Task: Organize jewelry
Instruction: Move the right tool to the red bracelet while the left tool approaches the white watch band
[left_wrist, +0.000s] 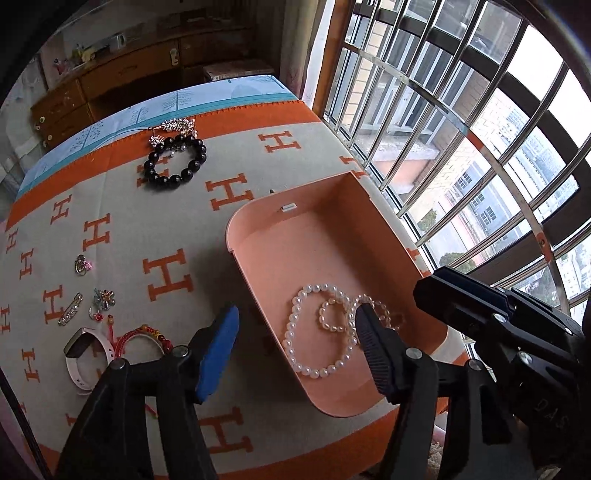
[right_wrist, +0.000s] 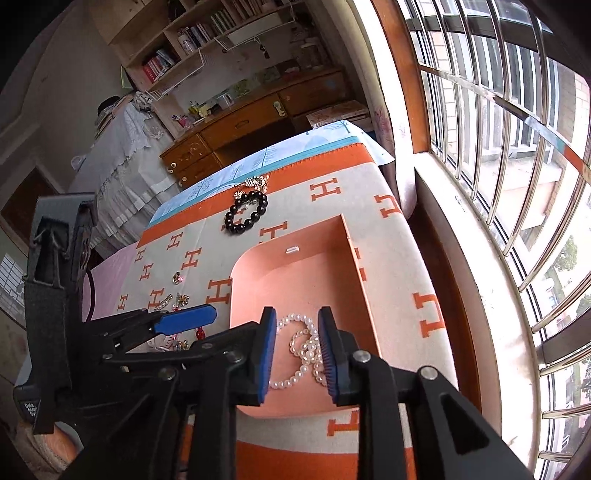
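Note:
A peach tray (left_wrist: 295, 236) (right_wrist: 295, 273) sits on the orange-and-grey blanket. White pearl bracelets (left_wrist: 295, 332) (right_wrist: 301, 347) lie in its near end. My left gripper (left_wrist: 295, 328) is open, straddling the tray's left wall, empty. My right gripper (right_wrist: 297, 350) is open above the pearls, empty; its body shows in the left wrist view (left_wrist: 498, 321). A black bead bracelet (left_wrist: 173, 158) (right_wrist: 245, 214) and a silver brooch (left_wrist: 177, 125) lie at the far edge. Small brooches and pins (left_wrist: 99, 299), a white band (left_wrist: 85, 354) and a red cord bracelet (left_wrist: 144, 334) lie left.
A barred window (left_wrist: 461, 129) (right_wrist: 498, 147) runs along the right of the table. A wooden desk and drawers (right_wrist: 236, 129) stand beyond the table's far end. The left gripper's blue pad (right_wrist: 184, 319) shows in the right wrist view.

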